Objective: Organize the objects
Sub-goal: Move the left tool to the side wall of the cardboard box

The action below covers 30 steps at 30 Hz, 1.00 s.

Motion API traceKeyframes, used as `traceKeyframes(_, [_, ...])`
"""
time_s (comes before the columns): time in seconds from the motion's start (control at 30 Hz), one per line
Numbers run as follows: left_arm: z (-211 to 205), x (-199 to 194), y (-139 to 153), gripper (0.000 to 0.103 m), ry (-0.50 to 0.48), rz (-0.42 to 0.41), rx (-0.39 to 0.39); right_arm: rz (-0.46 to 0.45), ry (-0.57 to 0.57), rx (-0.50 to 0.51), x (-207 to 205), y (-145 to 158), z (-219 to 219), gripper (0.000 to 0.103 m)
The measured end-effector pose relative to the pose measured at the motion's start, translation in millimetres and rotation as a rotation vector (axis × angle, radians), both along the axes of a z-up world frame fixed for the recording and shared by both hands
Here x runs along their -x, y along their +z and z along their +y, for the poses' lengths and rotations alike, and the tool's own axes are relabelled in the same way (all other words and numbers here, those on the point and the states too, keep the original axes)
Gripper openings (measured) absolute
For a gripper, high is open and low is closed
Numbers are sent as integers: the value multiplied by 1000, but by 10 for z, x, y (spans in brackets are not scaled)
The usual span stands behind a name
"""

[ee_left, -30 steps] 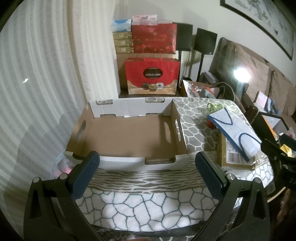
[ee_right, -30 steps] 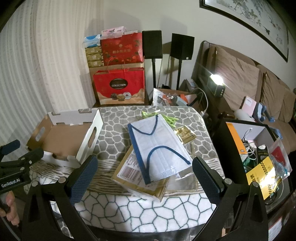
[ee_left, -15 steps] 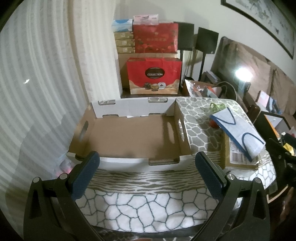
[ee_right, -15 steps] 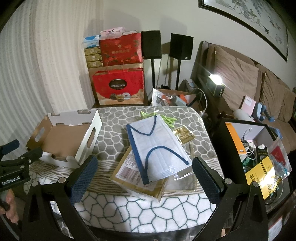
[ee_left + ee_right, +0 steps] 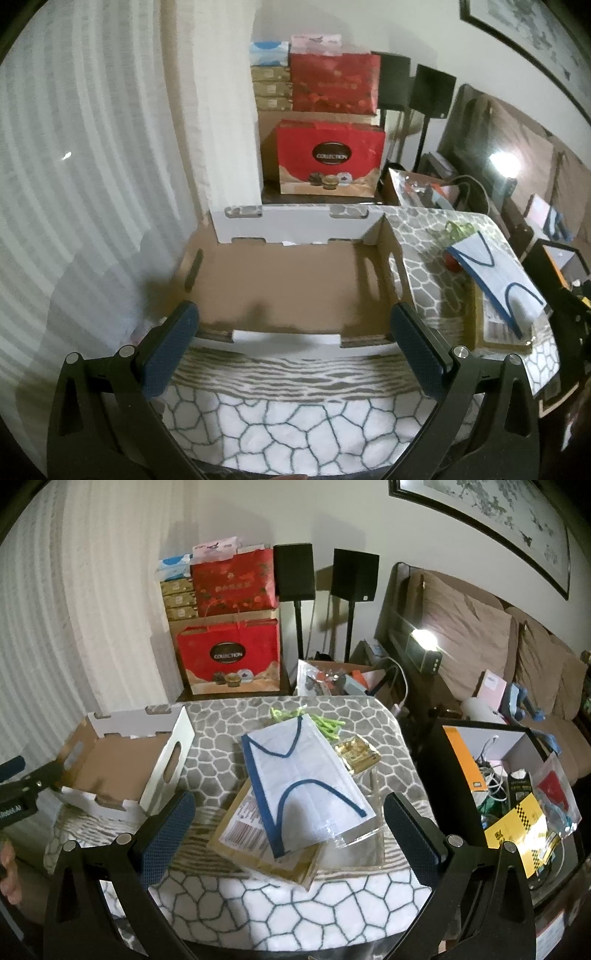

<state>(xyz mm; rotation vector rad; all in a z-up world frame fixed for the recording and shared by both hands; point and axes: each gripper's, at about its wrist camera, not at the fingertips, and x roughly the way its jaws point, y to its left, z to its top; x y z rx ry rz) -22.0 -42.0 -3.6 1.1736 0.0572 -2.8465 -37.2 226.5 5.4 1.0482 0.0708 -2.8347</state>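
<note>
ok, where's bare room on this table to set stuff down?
The cardboard tray is empty. Bare cloth runs along the near edge, between both open claws (left claw, right claw) and the tray. Another patch lies behind the tray's right wall, left of the green clips. Crowded: white pouch stacked on the brown envelope.

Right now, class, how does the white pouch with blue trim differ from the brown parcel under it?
The white pouch lies on top, fully visible; the brown parcel is partly covered. The pouch is white with blue trim; the parcel is brown with a printed label. Both lie flat on the table.
</note>
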Motion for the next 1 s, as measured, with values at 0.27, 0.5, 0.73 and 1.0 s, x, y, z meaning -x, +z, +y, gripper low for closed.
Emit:
traceKeyframes(0.27, [-160,129,3,103,22,2,19,-16,-14,4,162,-34,119,103])
traceKeyframes(0.5, [-496,462,-201,103,64,-47,44,-38,-46,9,316,-91,290,103])
traceKeyframes(0.73, [-1008,780,-530,103,90,-132,-39,-57,-78,34,425,-129,492,103])
traceKeyframes(1.0, [-1217,970,-825,81,69,-219,-93,-89,-101,68,485,-211,673,103])
